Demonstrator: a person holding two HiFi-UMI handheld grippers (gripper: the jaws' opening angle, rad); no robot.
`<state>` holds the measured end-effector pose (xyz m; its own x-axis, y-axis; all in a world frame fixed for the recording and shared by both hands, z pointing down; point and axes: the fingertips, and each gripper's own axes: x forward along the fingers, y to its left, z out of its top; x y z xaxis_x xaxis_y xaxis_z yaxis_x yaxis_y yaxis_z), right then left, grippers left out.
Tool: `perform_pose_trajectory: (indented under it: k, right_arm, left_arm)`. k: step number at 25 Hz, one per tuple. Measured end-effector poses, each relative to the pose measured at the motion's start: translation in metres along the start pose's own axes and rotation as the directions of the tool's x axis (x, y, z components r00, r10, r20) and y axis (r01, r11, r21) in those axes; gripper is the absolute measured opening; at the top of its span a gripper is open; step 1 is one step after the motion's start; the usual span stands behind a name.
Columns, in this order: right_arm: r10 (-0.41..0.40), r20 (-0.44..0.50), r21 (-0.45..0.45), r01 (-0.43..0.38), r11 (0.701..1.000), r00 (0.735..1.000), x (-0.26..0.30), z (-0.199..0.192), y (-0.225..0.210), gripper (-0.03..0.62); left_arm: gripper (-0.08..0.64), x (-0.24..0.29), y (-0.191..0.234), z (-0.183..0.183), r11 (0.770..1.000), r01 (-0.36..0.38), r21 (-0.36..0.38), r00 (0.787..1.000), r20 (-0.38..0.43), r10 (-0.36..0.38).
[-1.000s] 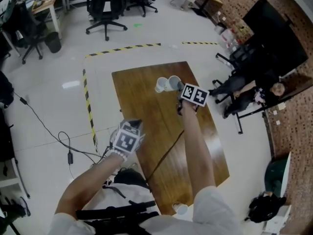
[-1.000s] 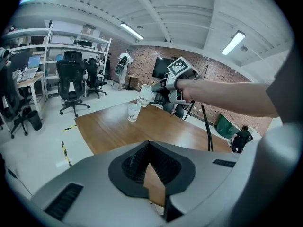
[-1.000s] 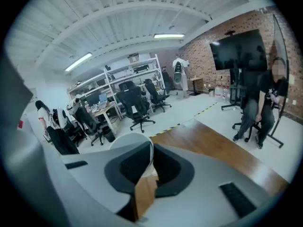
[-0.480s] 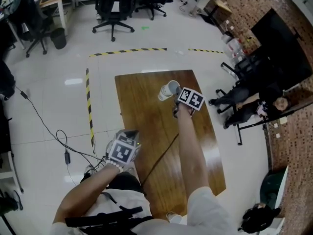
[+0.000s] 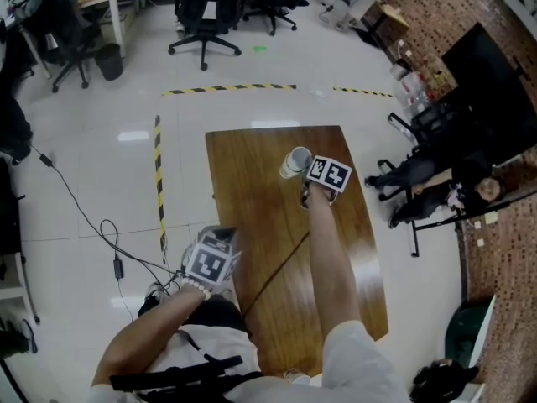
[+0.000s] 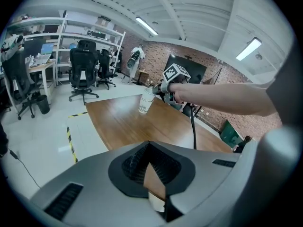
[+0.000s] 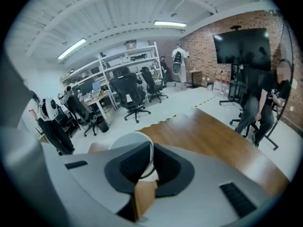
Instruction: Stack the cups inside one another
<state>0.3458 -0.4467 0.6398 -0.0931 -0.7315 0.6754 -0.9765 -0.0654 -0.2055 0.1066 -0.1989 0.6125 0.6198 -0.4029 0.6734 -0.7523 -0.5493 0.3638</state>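
Two white paper cups (image 5: 294,163) stand as one stack on the far part of the brown table (image 5: 252,191), one set inside the other. My right gripper (image 5: 307,171) is shut on the rim of the upper cup (image 7: 129,142), whose wall sits between the pads. From the left gripper view the stack (image 6: 145,101) is seen upright at the end of the outstretched right arm. My left gripper (image 5: 220,237) hangs at the table's near left edge, far from the cups; its jaws meet at the tips with nothing between them.
A third small white cup (image 5: 293,375) shows at the table's near edge. A black cable (image 5: 281,263) crosses the tabletop. Yellow-black tape (image 5: 158,183) marks the floor on the left. Office chairs (image 5: 201,11) stand behind, and a seated person (image 5: 436,187) is on the right.
Two cups stood side by side a second ago; the right gripper has lowered its cup into the other, so that one stack shows. The left gripper sank slightly.
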Motion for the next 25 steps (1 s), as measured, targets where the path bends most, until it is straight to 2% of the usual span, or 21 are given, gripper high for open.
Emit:
perform_pose_trajectory:
  k: [11, 14, 23, 25]
  right_arm:
    - [-0.001, -0.046, -0.010, 0.001, 1.000, 0.999, 0.020, -0.015, -0.007, 0.029]
    - [-0.013, -0.049, -0.017, 0.012, 1.000, 0.999, 0.024, -0.017, -0.009, 0.054]
    - [-0.031, -0.002, -0.001, 0.031, 1.000, 1.000, 0.010, -0.013, -0.006, 0.067]
    - [-0.033, 0.033, 0.021, 0.032, 0.999, 0.999, -0.001, -0.010, -0.009, 0.103]
  left_arm:
    - [-0.008, 0.004, 0.005, -0.003, 0.999, -0.018, -0.026, 1.000, -0.005, 0.018]
    - [-0.008, 0.004, 0.005, -0.005, 0.999, -0.020, -0.034, 1.000, -0.005, 0.020]
    - [-0.008, -0.004, 0.017, -0.006, 0.999, -0.026, -0.044, 1.000, 0.003, 0.026]
    - [-0.008, -0.005, 0.016, -0.005, 0.999, -0.022, -0.041, 1.000, 0.011, 0.023]
